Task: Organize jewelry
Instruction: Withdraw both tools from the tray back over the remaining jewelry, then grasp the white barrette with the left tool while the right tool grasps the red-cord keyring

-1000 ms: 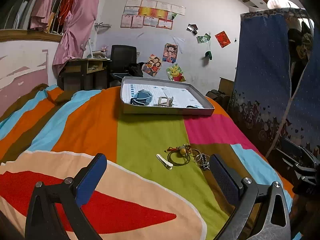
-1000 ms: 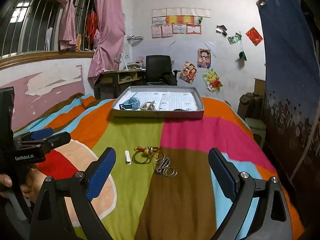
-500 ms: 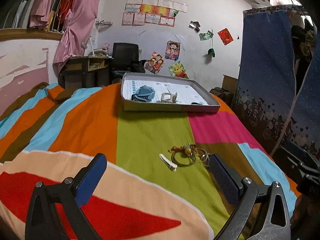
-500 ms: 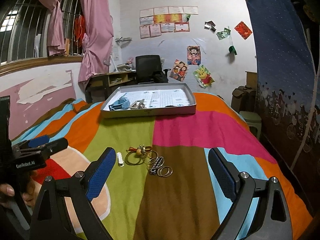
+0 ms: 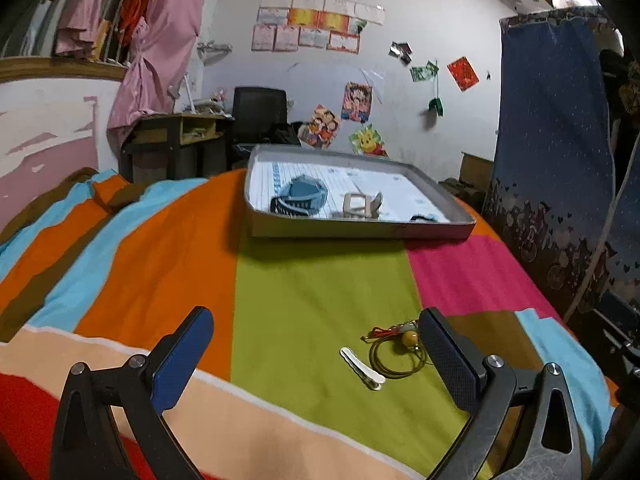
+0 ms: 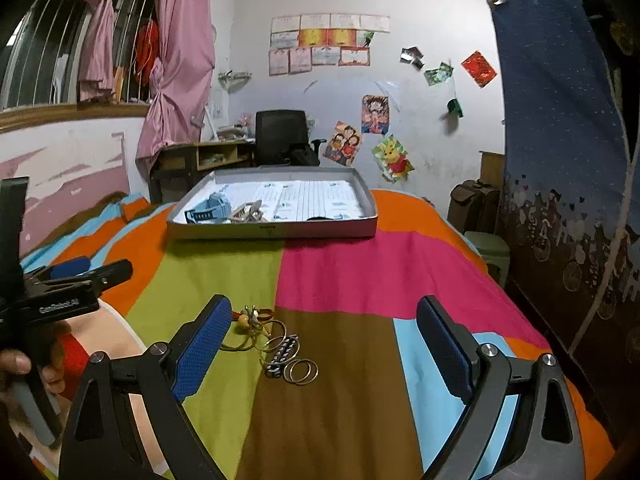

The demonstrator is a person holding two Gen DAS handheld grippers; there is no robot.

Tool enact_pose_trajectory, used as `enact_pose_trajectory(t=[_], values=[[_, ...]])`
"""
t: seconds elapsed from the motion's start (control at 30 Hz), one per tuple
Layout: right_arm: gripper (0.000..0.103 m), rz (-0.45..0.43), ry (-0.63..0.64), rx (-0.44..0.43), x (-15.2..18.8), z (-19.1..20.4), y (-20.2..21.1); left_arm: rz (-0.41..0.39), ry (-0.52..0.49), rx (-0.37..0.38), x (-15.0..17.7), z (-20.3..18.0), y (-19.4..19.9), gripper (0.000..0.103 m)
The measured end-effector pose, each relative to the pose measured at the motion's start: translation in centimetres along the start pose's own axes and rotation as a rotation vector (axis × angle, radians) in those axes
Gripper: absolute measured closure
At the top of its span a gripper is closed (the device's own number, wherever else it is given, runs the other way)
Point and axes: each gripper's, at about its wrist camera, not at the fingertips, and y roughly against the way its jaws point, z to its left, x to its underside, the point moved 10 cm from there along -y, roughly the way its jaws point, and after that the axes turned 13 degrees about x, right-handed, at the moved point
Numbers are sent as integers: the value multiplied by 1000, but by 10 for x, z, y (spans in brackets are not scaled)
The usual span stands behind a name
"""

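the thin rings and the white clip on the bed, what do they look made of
Thin rings: likely metal wire, shiny, with bright glints along the loops. White clip: looks like glossy plastic or enamelled metal, smooth and evenly white; the frames cannot settle which.

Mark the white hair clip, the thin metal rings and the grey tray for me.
white hair clip (image 5: pixel 362 369), left wrist view, middle of its body.
thin metal rings (image 6: pixel 301 372), right wrist view, the overlapping loops.
grey tray (image 6: pixel 320 231), right wrist view, its near outer wall.

Bedspread (image 6: pixel 360 272) multicolour blocks; tray (image 6: pixel 280 231) grey; hair clip (image 5: pixel 362 368) white.
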Motion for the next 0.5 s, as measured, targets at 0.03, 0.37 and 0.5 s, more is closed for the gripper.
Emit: enact_pose_trajectory(t=[0.03,0.37,0.5], values=[[12,11,7,-8,1,2,-6,11,2,6,1,2,-6,0],[12,118,53,-55,18,25,-55,185,115,115,38,24,-57,0],[19,169,58,-107,26,40,-72,232,147,177,46,22,-67,3]])
